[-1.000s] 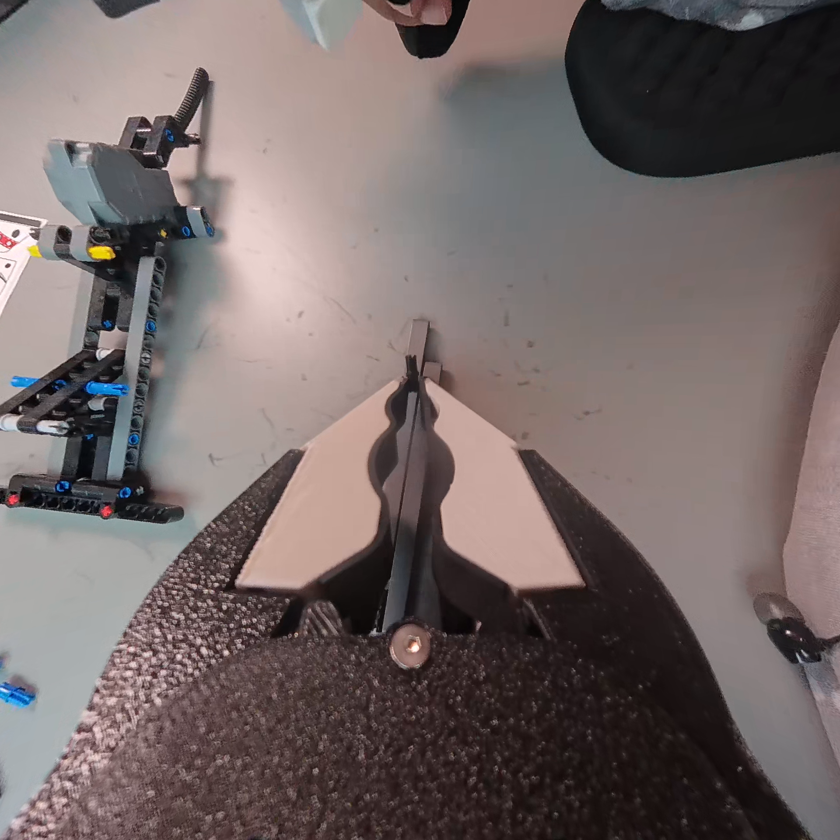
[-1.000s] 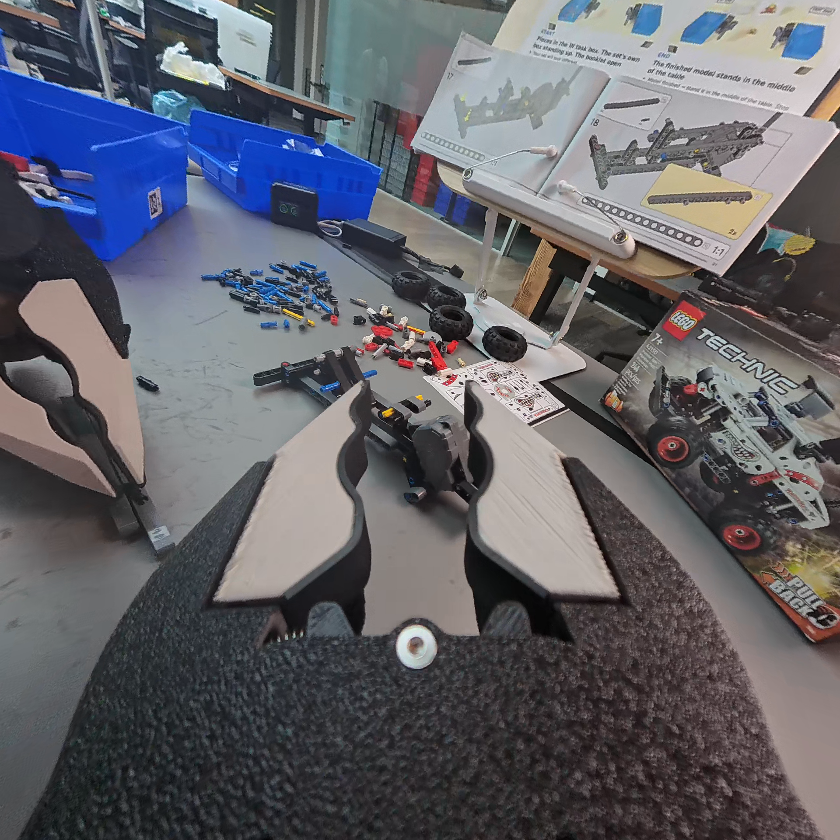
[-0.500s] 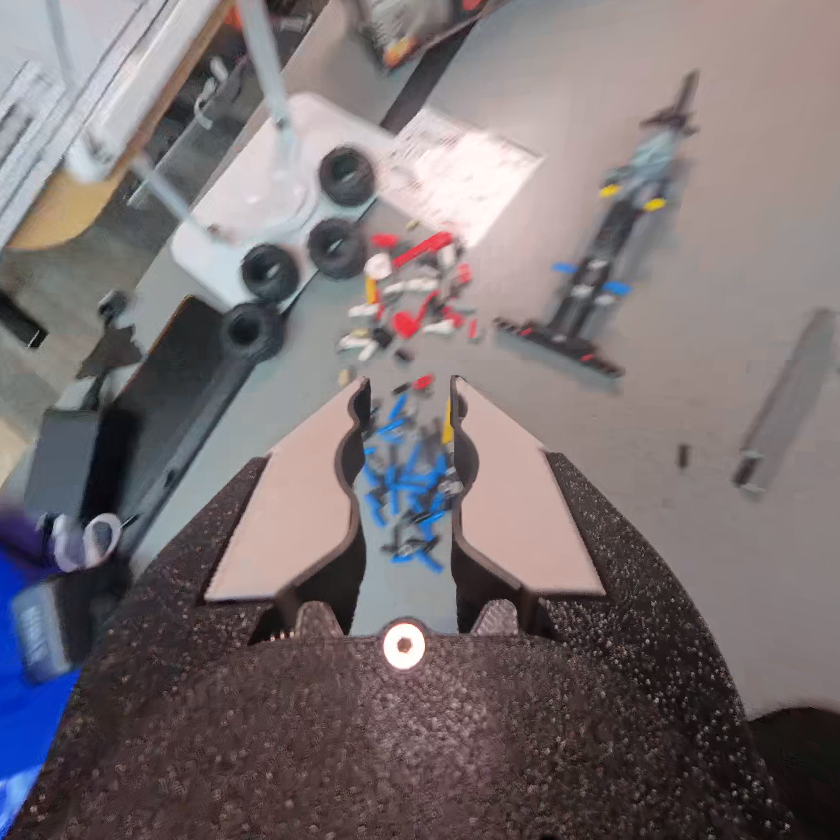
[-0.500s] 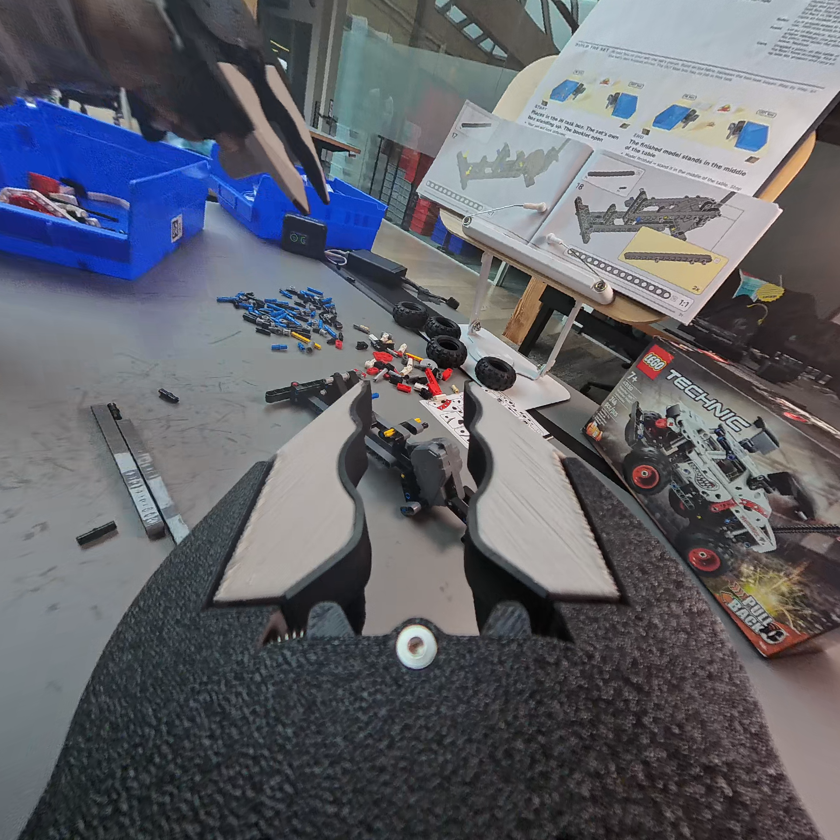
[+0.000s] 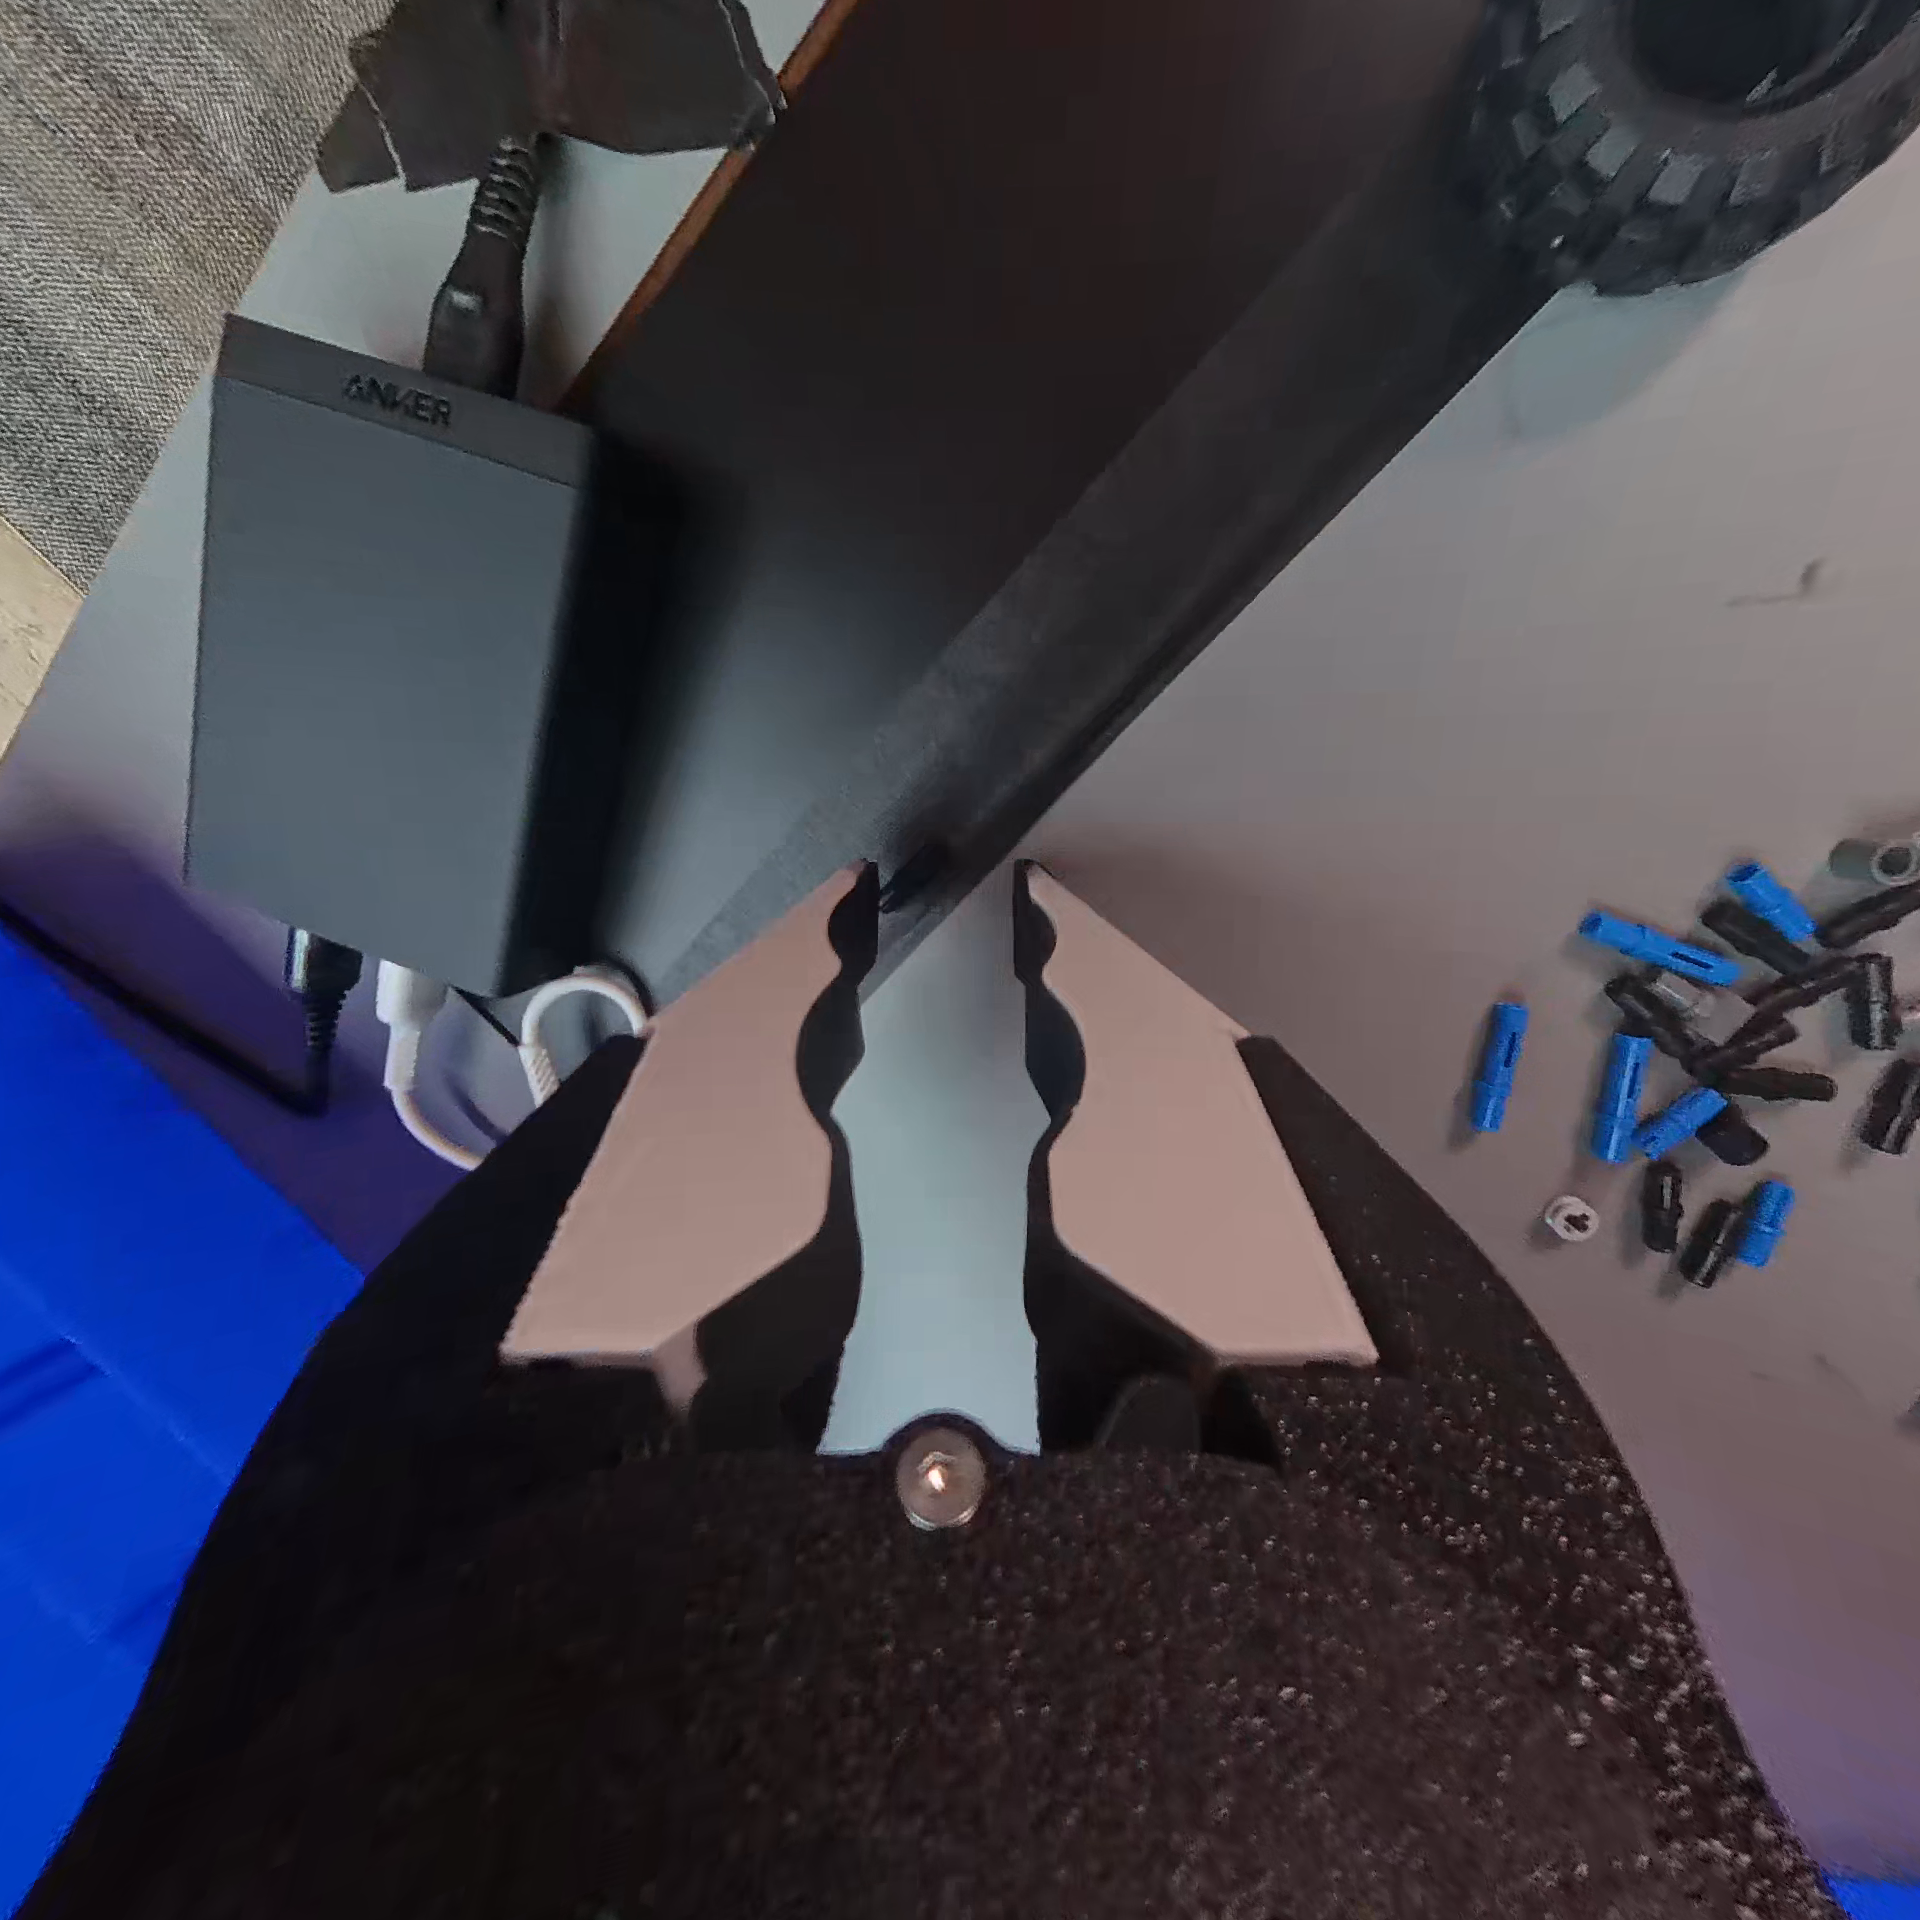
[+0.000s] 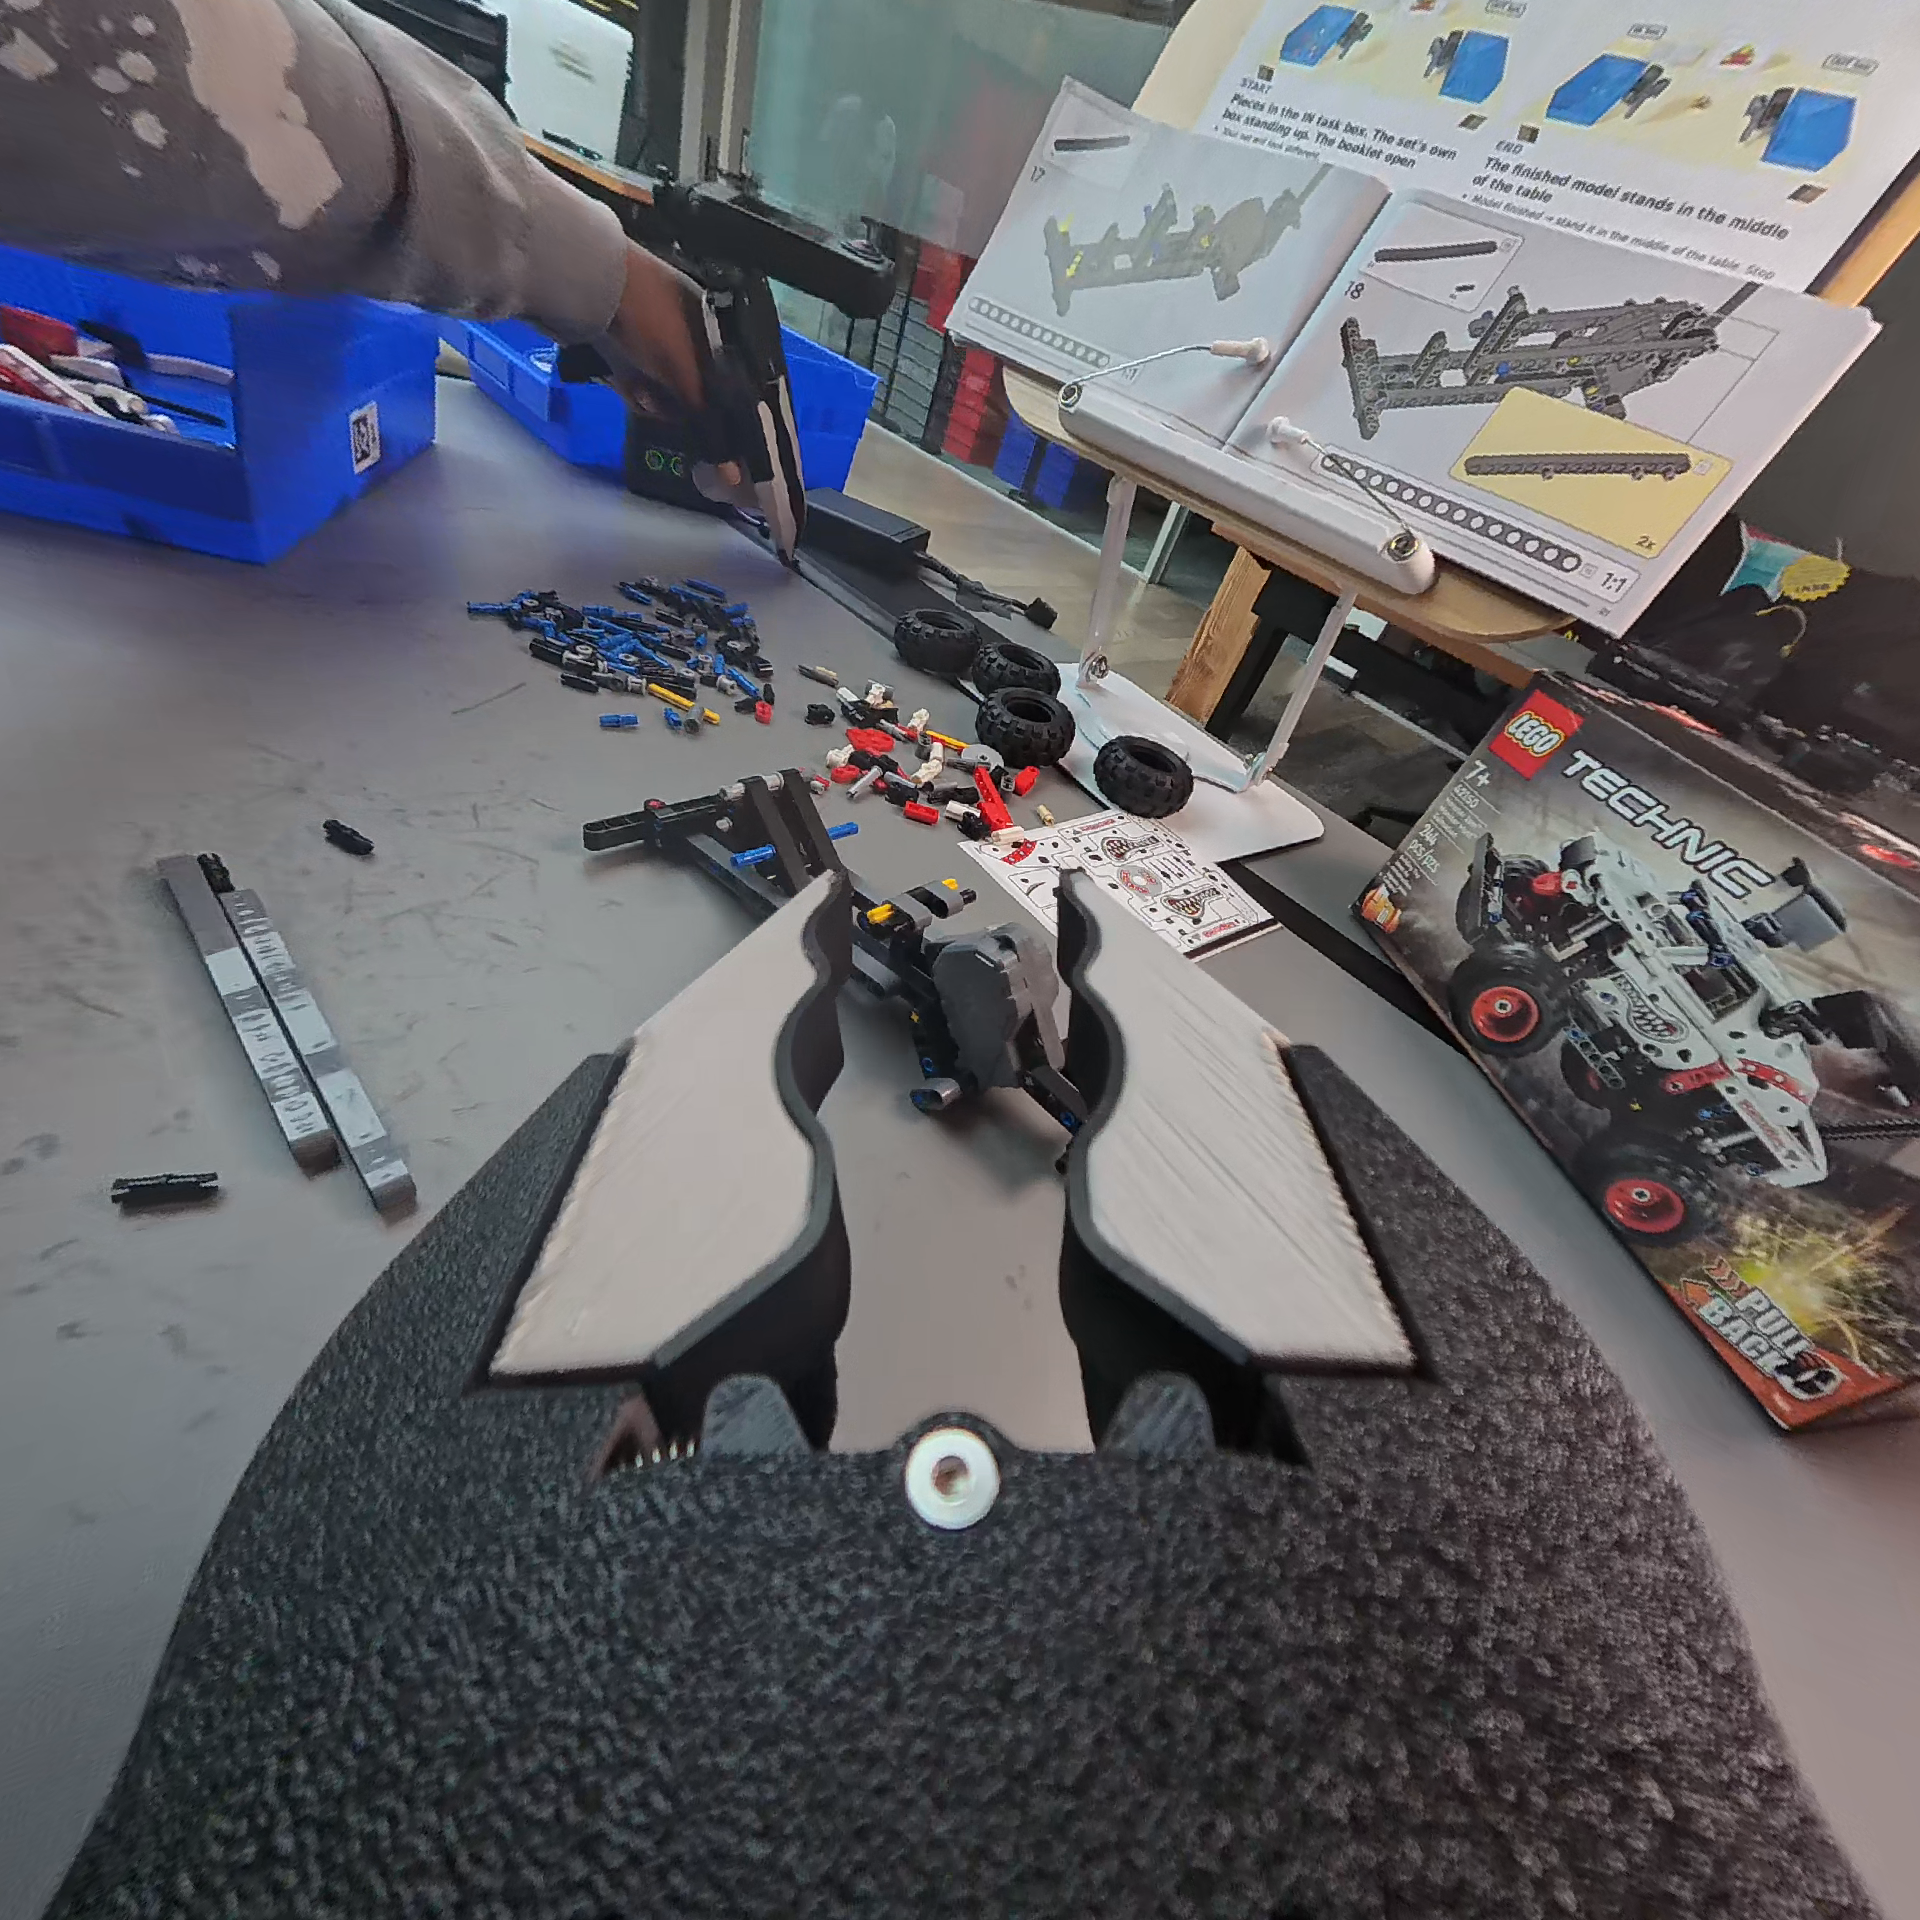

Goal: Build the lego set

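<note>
The left gripper (image 5: pixel 943 878) has its jaws parted with nothing between them, tips poised right at the edge of a long black strip (image 5: pixel 1039 748) that runs along the far side of the grey table (image 5: pixel 1455 675). Just off to its left lies a dark grey power brick (image 5: pixel 384 665) with cables plugged in, and a blue bin (image 5: pixel 125 1299) sits at the near left. To its right, a scatter of blue and black pins (image 5: pixel 1714 1070) lies on the table, and a knobbly black tyre (image 5: pixel 1662 145) fills the top corner. Over to the right gripper (image 6: pixel 948 899), also gaping and empty, hovering over the table just short of the half-built chassis (image 6: pixel 894 935), whose grey motor block shows between the fingers. The chassis lies flat on the table, its black frame reaching away to the left. Beyond it, a sticker sheet (image 6: pixel 1122 873), a pile of red and white small parts (image 6: pixel 914 769) and four tyres in a row. Two grey beams (image 6: pixel 281 1029) lie side by side, well left. The open instruction booklet (image 6: pixel 1403 343) stands on its holder at the back, the set's box (image 6: pixel 1683 1029) at right.
</note>
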### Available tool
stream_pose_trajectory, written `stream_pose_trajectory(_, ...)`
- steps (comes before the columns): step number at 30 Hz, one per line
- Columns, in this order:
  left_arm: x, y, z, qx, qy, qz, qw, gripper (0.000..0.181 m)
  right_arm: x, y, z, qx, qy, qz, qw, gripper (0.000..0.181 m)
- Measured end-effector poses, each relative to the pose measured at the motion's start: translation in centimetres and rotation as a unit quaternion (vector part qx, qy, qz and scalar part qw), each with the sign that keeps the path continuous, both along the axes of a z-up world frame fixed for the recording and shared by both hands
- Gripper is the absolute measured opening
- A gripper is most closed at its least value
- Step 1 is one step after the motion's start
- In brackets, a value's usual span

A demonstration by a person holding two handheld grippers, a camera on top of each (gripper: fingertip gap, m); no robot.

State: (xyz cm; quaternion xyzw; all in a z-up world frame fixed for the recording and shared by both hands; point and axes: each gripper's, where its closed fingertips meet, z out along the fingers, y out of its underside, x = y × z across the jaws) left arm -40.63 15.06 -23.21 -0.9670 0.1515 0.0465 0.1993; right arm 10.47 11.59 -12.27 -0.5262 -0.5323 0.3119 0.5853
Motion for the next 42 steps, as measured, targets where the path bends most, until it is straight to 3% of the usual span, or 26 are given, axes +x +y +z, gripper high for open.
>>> stream_pose_trajectory(4,-0.7,0.4,-0.4,-0.019,-0.006,0.002,1.000,0.017,0.1,0.3,-0.5,-0.009,-0.004,-0.001,1.000,0.039)
stream_pose_trajectory(8,-0.3,0.1,-0.8,-0.042,-0.064,0.024,0.997,0.007,0.1,0.3,-0.7,-0.010,-0.009,0.001,1.000,0.039)
stream_pose_trajectory(12,-0.2,0.0,-0.7,-0.037,-0.090,0.046,0.994,0.007,0.1,0.2,-0.6,-0.008,-0.009,0.003,1.000,0.039)
stream_pose_trajectory(15,1.8,-0.7,-0.1,-0.050,-0.103,0.031,0.993,0.006,0.2,0.1,-0.2,0.000,-0.006,0.001,1.000,0.039)
stream_pose_trajectory(18,10.2,-2.7,3.3,-0.039,-0.152,-0.071,0.985,0.005,0.4,0.1,0.4,0.005,0.002,-0.001,1.000,0.039)
stream_pose_trajectory(22,26.1,-9.2,6.9,-0.012,-0.179,-0.242,0.954,0.006,0.5,0.3,0.7,0.005,0.007,-0.001,1.000,0.039)
stream_pose_trajectory(26,39.7,-15.7,5.5,-0.004,-0.217,-0.352,0.911,0.006,0.3,-0.1,0.6,0.009,0.006,0.001,1.000,0.039)
stream_pose_trajectory(29,45.8,-18.8,3.8,-0.014,-0.242,-0.392,0.888,0.006,0.4,0.0,0.6,0.017,0.002,-0.004,1.000,0.039)
stream_pose_trajectory(32,47.8,-19.9,2.3,-0.017,-0.219,-0.413,0.884,0.006,0.5,0.1,0.7,0.021,0.003,-0.010,1.000,0.038)
stream_pose_trajectory(37,47.0,-19.9,0.3,-0.018,-0.160,-0.420,0.893,0.010,0.6,0.0,0.7,0.025,0.002,-0.012,1.000,0.038)
stream_pose_trajectory(40,45.2,-19.2,0.6,-0.014,-0.136,-0.408,0.903,0.020,0.6,0.1,0.7,0.025,0.002,-0.013,1.000,0.038)
stream_pose_trajectory(42,43.0,-17.6,2.4,0.014,-0.126,-0.380,0.916,0.018,0.7,0.2,0.8,0.025,0.002,-0.014,1.000,0.038)
